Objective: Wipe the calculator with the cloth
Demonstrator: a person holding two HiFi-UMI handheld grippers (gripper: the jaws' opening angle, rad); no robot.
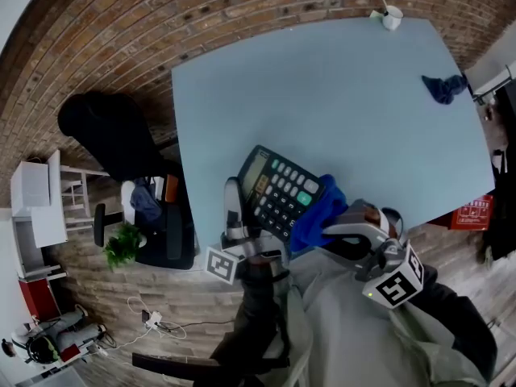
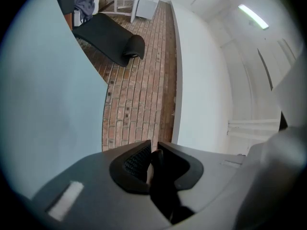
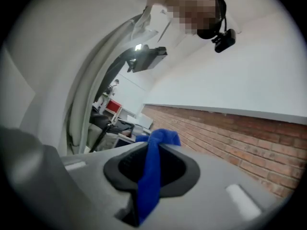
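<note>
A black calculator (image 1: 276,190) with grey and green keys is held tilted above the near edge of the light blue table (image 1: 339,95). My left gripper (image 1: 239,221) is shut on its lower left edge. In the left gripper view only a thin dark edge (image 2: 154,163) shows between the pads. A bright blue cloth (image 1: 317,216) lies against the calculator's right side, and my right gripper (image 1: 330,229) is shut on it. In the right gripper view the blue cloth (image 3: 152,169) hangs as a strip out of the jaws.
A white cup (image 1: 391,14) with a spoon stands at the table's far edge. A second dark blue cloth (image 1: 444,87) lies at the right edge. On the brick floor left of the table are a black chair (image 1: 113,131) and a green plant (image 1: 122,245).
</note>
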